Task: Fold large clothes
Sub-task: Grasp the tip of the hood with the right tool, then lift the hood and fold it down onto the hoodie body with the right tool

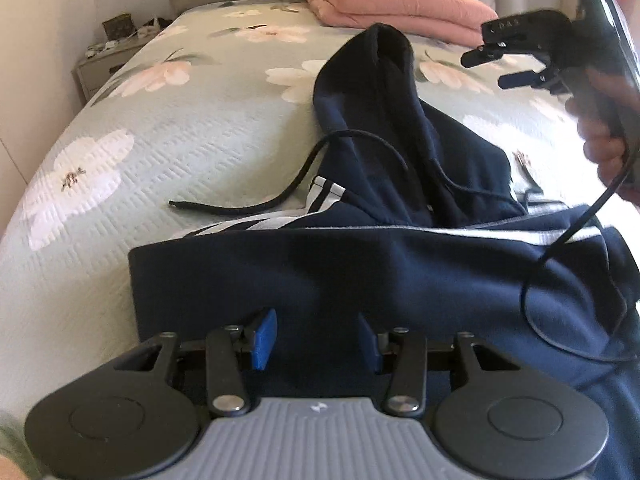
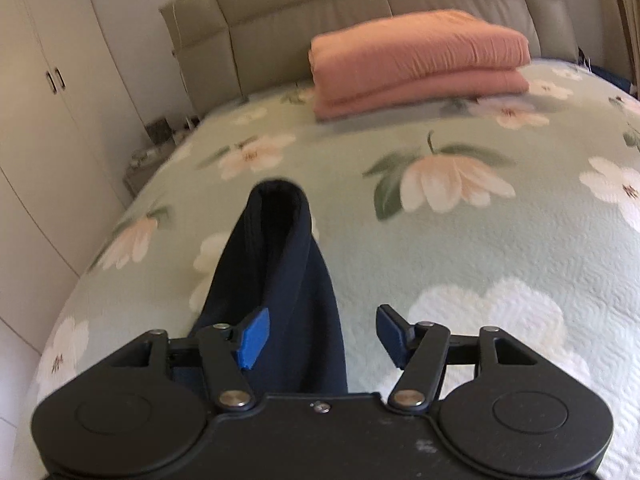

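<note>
Navy knit, soft and heavy, makes up the hoodie lying on the bed, whose pale green quilted cover is stitched in small ridges and printed with white and pink flowers. White stripes run along the hoodie's folded sleeve; its hood rises in a rounded peak, and a black drawcord loops out beside it. Behind the hoodie, toward the padded headboard, sits a folded salmon blanket. My left tongs stand partly apart over the hoodie's near fold, gripping nothing. My right tongs gape wider above the hood, blue pads clear of the cloth, empty.
</note>
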### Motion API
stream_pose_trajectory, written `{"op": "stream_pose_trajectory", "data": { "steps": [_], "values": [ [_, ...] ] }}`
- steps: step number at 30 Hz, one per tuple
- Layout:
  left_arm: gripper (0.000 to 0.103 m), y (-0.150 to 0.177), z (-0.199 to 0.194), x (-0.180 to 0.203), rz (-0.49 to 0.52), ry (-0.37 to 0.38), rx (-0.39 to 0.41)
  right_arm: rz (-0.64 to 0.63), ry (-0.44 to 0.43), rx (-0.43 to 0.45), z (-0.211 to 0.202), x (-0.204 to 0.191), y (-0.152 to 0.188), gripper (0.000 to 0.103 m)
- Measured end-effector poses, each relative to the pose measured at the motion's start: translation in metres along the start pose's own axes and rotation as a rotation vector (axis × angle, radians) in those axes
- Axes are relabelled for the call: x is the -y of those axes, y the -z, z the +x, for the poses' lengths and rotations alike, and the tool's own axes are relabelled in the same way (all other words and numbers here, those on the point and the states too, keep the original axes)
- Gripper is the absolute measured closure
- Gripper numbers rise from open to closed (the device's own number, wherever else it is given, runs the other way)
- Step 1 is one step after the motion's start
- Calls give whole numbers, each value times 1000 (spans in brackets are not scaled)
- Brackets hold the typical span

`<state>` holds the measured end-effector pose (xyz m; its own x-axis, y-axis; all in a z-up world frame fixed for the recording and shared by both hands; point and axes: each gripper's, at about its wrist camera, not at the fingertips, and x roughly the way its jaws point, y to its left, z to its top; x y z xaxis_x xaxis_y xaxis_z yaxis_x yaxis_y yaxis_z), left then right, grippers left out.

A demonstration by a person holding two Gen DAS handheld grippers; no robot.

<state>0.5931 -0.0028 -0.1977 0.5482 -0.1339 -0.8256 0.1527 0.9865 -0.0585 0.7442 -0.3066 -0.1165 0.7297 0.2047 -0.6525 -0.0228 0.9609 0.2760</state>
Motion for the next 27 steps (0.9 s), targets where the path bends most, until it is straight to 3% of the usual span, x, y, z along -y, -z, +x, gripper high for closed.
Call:
{"op": "stream_pose_trajectory", "data": {
  "steps": [2, 5, 7, 9, 12, 16, 20, 21, 24, 26, 27],
  "values": [
    [57, 1, 2, -2, -21, 3, -2, -11, -1, 20, 10, 4, -4, 27],
    [56, 2, -2, -12, -62, 70, 13, -8, -7, 11, 27, 6, -19, 27],
    [57, -2, -7, -19, -79, 41, 29, 17, -12, 58, 27, 9, -22, 22],
    [57, 0, -14, -23, -54, 58, 37, 59, -29, 78, 33, 13, -28, 22],
    [57, -6, -17, -24, -23, 35, 26, 66, -47, 35, 51, 6, -40, 22],
    [55, -17, -22, -24, -50, 65, 65, -6, -75, 30, 67, -18, -57, 20],
    [55, -19, -17, -19, -41, 50, 71, -93, -3, 16, 98, -42, -69, 10],
    [55, -18, -19, -18, -37, 46, 73, -115, 2, -4, 108, -45, -70, 10],
    [55, -12, -22, -22, -55, 53, 68, -163, 122, -41, 147, -54, -72, 11],
    [55, -8, -22, -25, -77, 57, 56, -162, 76, -87, 168, -52, -71, 51],
    [55, -7, -23, -27, -82, 51, 51, -160, 38, -103, 175, -51, -70, 97]
  ]
}}
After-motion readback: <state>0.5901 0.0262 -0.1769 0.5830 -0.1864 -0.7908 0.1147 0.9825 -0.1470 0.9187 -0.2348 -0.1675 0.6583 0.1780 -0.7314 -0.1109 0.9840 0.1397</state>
